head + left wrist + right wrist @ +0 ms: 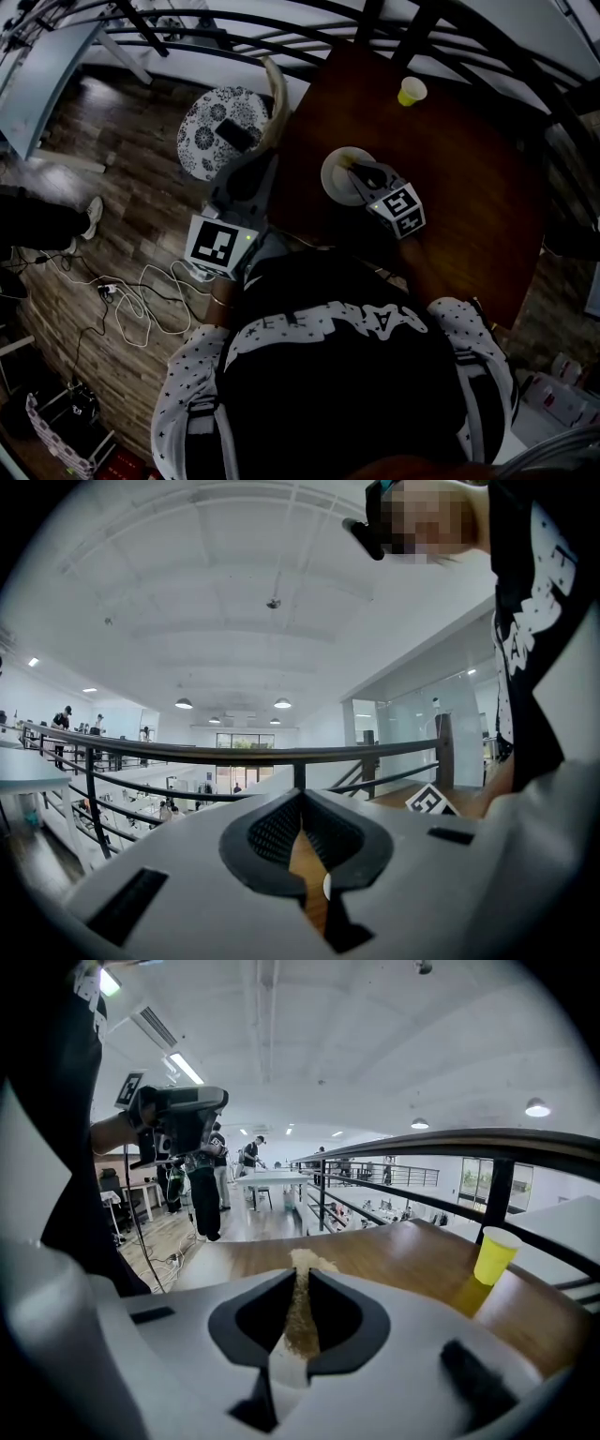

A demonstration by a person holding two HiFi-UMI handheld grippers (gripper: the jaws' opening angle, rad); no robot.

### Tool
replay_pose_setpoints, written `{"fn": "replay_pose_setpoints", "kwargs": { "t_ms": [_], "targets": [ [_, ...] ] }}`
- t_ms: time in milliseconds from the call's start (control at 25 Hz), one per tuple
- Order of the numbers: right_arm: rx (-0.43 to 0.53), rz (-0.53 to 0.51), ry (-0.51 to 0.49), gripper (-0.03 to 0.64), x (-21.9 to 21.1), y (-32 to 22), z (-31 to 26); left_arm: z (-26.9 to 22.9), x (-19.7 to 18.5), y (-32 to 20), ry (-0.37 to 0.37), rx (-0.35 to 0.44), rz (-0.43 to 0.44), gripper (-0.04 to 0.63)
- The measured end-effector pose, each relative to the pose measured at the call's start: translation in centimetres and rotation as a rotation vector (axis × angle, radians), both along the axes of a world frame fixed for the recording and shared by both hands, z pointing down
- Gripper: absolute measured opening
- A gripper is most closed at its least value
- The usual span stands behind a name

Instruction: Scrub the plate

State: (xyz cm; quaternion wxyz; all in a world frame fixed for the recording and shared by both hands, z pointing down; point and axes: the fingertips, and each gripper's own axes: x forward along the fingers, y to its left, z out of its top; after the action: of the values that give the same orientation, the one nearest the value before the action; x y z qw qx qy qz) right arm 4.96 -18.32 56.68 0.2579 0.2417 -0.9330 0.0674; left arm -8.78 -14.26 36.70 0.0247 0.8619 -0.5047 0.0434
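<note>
The plate (pixel 336 178) lies on the dark wooden table (pixel 469 187), close in front of the person and well apart from the yellow cup (pixel 412 91) near the far edge. The right gripper (pixel 302 1279) is clamped on a thin tan scrub pad (pixel 302 1314), seen edge-on between its jaws with a tuft poking past the tips. From the head view this gripper hangs over the plate's right half with the pad down on or just above it; contact cannot be confirmed. The left gripper (pixel 300 803) has its jaws pressed together with nothing evidently gripped; it is held off the table's left edge, near a patterned stool (pixel 208 141), and looks out at the railing, so it lends the plate no support. The step in hand looks like the scrubbing itself. To do it well the pad should meet the plate with its broad face, not its edge, with the wrist tilted so the jaws do not scrape the surface; strokes should be small circles from the centre to the rim under moderate pressure. An unbraced plate may skate across the wood, so steadying its near rim with the left gripper seems wise.
</note>
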Motion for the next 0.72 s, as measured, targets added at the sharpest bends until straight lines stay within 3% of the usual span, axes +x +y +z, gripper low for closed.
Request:
{"fn": "replay_pose_setpoints", "kwargs": {
  "t_ms": [720],
  "targets": [
    [0.036,-0.014,0.033,0.049,0.2,-2.4,1.2,0.1,-3.0,1.5,-0.014,0.003,-0.112,0.015]
  ]
}}
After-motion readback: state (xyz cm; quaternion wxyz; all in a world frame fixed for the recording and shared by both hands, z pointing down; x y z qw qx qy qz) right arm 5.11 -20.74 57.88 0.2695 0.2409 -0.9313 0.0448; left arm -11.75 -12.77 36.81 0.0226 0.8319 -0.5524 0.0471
